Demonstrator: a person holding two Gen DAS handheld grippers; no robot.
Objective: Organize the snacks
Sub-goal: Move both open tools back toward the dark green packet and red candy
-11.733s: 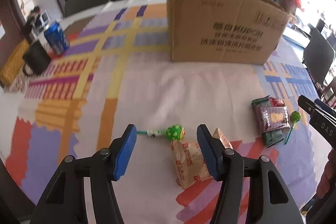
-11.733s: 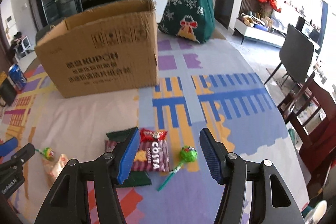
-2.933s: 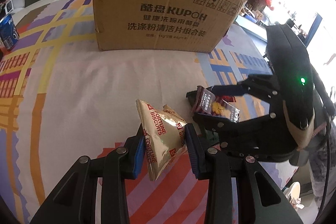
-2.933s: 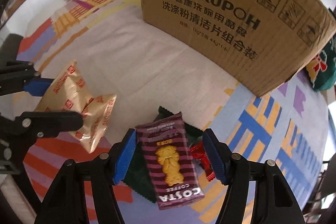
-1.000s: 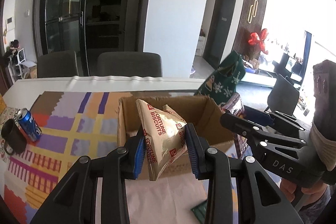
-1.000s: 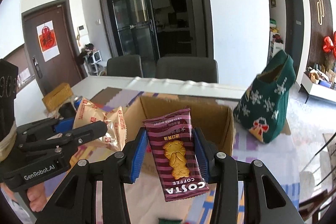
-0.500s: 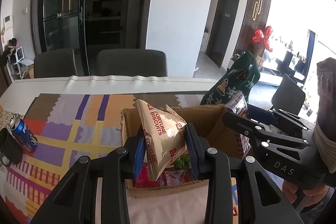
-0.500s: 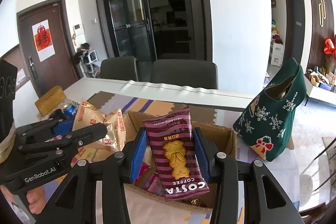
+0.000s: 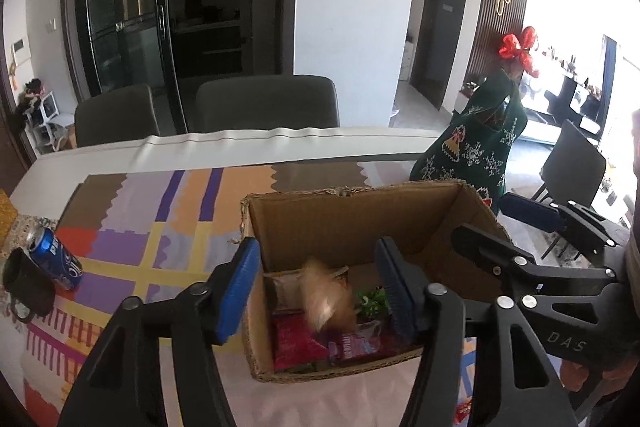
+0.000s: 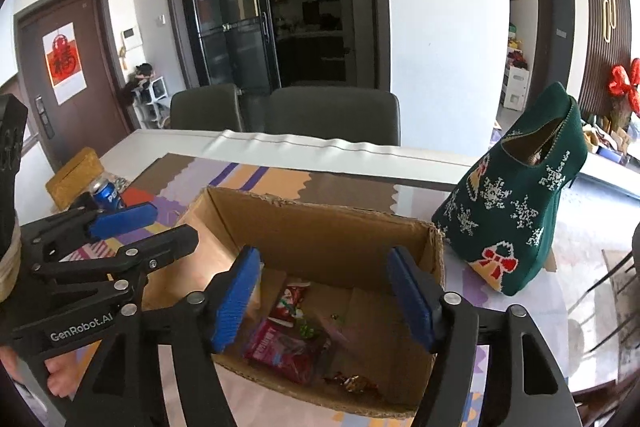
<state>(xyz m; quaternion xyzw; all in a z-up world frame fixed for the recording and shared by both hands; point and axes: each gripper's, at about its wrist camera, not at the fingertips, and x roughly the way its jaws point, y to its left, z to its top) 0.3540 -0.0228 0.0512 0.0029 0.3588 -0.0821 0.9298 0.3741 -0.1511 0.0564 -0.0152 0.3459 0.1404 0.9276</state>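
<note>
The open cardboard box [image 9: 344, 211] [image 10: 320, 227] stands on the patterned tablecloth, with several snack packets [image 10: 288, 347] on its floor. My left gripper [image 9: 316, 291] is open above the box's near edge; the gold fortune biscuit bag [image 9: 324, 297] is a blur falling inside the box. My right gripper [image 10: 324, 299] is open and empty above the box. A purple packet [image 9: 354, 347] lies among the red ones. Each gripper shows in the other's view, the right [image 9: 520, 247] and the left [image 10: 120, 227].
A blue soda can [image 9: 56, 259] and a dark mug [image 9: 24, 287] stand at the left of the table. A green Christmas stocking bag [image 10: 520, 211] stands right of the box. Grey chairs [image 9: 264, 103] sit behind the table's far edge.
Both grippers have opened above the box. The biscuit bag has left the left gripper and is falling in; the Costa packet has left the right gripper.
</note>
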